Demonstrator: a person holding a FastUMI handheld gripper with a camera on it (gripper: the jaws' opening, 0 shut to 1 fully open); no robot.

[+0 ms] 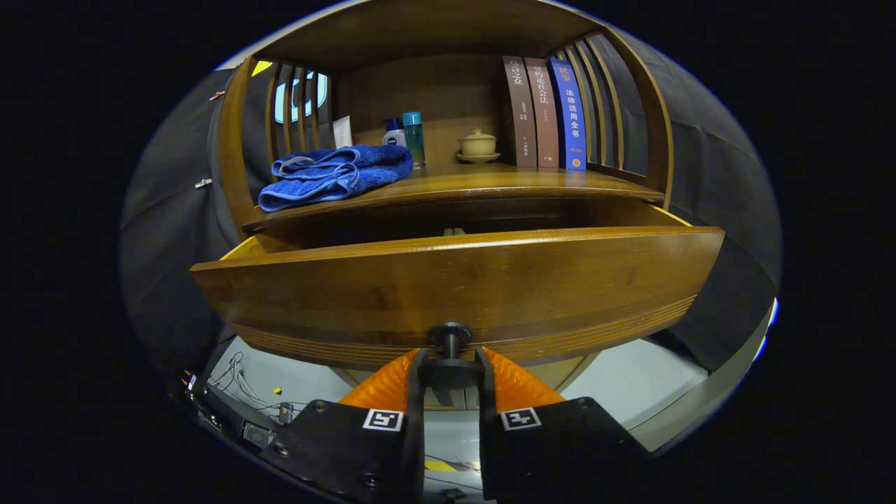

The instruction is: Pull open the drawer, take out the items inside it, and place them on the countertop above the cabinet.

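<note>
The tongs [450,364] are clenched on the drawer knob [450,336], gripping it to draw the drawer [455,280] outward. The drawer stands partly open below the tabletop [490,183]; its contents are mostly hidden.

Staged home booth: wooden cabinet [455,280], books [546,112], towel [336,175], black cloth wall [707,175]

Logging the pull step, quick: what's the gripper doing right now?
Gripper: shut on the drawer knob, one finger on each side of it; the drawer is pulled out.
</note>
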